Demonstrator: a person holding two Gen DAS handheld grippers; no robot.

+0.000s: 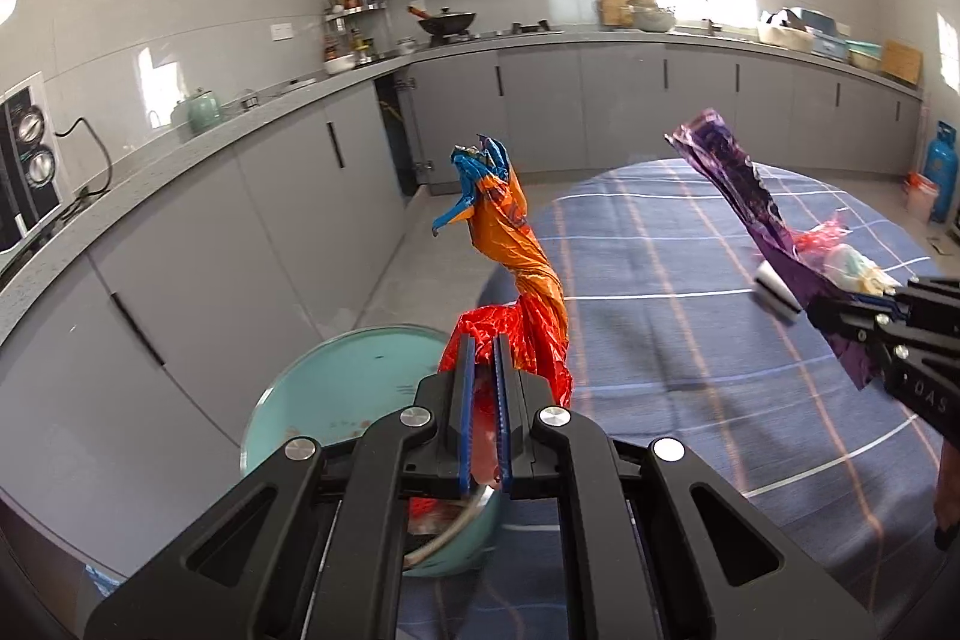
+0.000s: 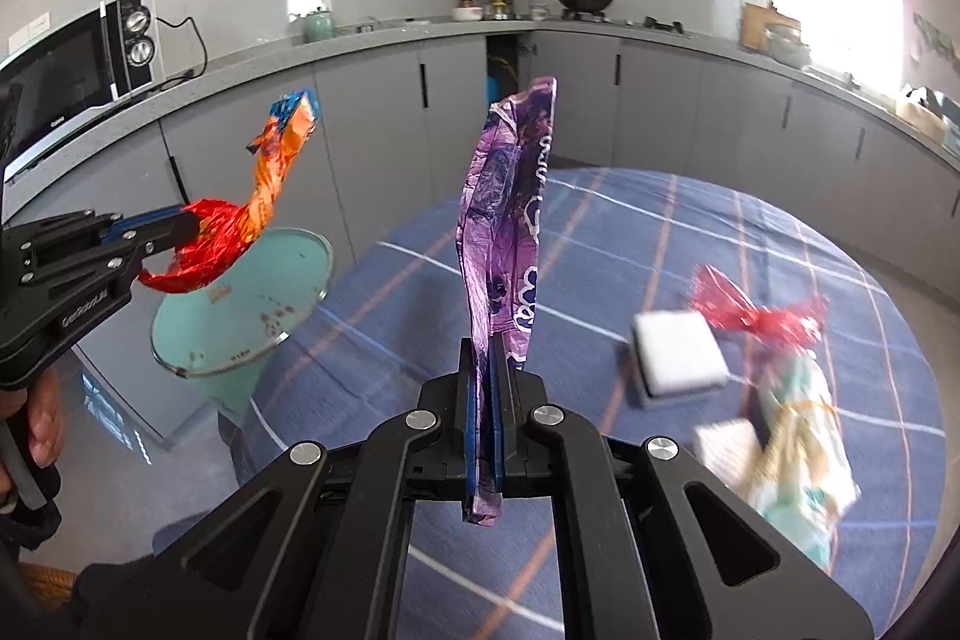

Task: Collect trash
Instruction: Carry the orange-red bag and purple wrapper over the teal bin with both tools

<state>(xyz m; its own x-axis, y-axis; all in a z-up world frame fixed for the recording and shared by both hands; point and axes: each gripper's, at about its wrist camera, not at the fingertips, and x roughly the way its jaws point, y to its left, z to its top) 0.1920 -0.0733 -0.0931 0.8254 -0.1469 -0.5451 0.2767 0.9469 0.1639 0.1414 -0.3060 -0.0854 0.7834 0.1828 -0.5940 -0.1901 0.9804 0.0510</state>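
Above the teal bin, at the edge of the blue checked tablecloth, hangs the orange wrapper, a twisted foil packet with a red lower part and a blue crumpled top. Its printing is too creased to read. The left gripper has its blue-padded jaws pressed nearly together on the red end, so the wrapper stands up and forward from the pinch. From the right wrist view the same wrapper sits over the bin's open mouth, whose rim carries a metal ring.

To the right, the purple wrapper is held upright over the tablecloth. It bears white lettering, but folds break the letters and no word can be made out. The right gripper is clamped tight on its lower part, with a short purple tail hanging below the jaws.

On the side of the left gripper's body small white letters read roughly "GenRobot", partly blurred.

More trash lies on the cloth: a white block, a red crinkled wrapper and a pale patterned packet, all motion-blurred.

A microwave with two dials stands on the grey counter, its brand mark too small to read.
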